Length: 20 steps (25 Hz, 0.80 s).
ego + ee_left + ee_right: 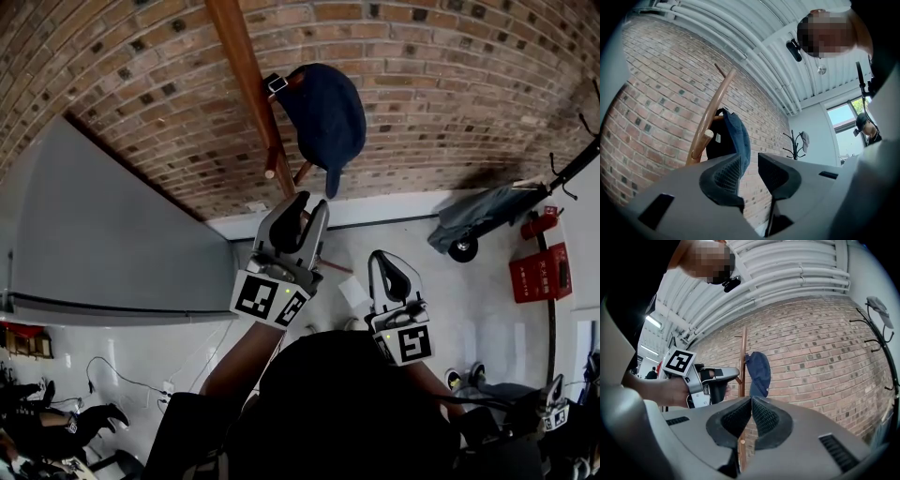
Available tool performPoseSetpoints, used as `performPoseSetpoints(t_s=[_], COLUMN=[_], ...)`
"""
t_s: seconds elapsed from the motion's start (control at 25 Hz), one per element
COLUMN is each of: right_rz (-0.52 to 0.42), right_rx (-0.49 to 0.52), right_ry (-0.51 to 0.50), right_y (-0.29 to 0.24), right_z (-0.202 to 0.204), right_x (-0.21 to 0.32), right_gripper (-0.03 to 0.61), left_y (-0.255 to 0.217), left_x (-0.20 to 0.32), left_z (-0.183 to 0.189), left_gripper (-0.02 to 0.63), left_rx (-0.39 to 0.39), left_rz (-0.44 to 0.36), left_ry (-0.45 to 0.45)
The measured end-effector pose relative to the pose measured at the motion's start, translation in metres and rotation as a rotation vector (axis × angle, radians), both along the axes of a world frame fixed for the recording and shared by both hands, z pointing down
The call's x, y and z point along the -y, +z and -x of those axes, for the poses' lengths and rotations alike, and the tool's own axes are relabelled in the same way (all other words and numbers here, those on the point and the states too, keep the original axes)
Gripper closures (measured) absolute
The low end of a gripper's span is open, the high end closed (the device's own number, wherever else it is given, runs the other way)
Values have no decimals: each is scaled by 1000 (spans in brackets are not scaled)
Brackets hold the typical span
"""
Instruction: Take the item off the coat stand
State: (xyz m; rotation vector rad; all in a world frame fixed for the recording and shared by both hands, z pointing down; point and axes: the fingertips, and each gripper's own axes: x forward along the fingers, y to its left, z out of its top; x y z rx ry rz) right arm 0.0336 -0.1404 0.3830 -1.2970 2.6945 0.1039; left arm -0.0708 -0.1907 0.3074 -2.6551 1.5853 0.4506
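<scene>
A navy baseball cap [323,117] hangs from a peg on the wooden coat stand [246,75], which stands right against the brick wall [450,84]. Its peak points down, and a shorter bare peg [270,172] sticks out of the pole just beneath it. The person has both arms raised toward the stand. The left gripper [309,202] is the nearer one, just short of the cap's peak and not touching it. Its jaws stand well apart with nothing between the pads; in the left gripper view the cap shows beyond the gap, a little to the left-hand jaw's side. The right gripper [389,262] is held lower and further back, off to the right of the pole. Its jaws are closed tip to tip and hold nothing, and in the right gripper view the pole and cap line up just above them. Over to the right a hand truck [469,225] draped with grey cloth sits near the foot of the wall, with a red fire-extinguisher box [539,272] beside it. Further along stands a second, black coat stand [876,333] with a pale cap on top.
</scene>
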Motion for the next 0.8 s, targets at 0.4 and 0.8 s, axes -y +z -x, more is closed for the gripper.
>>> performPoseSetpoints(t_s=[0.4,0.8], right_rz=[-4,-27], right_rx=[-19,-10], right_ry=[15,29], right_y=[0,-4], right_z=[-7,-17], right_x=[10,24], right_gripper=[560,560], left_y=[-2,2], left_x=[25,44], left_z=[-3,-3], left_gripper=[488,483], left_rx=[-2,-16], left_rz=[10,25], left_ry=[16,14])
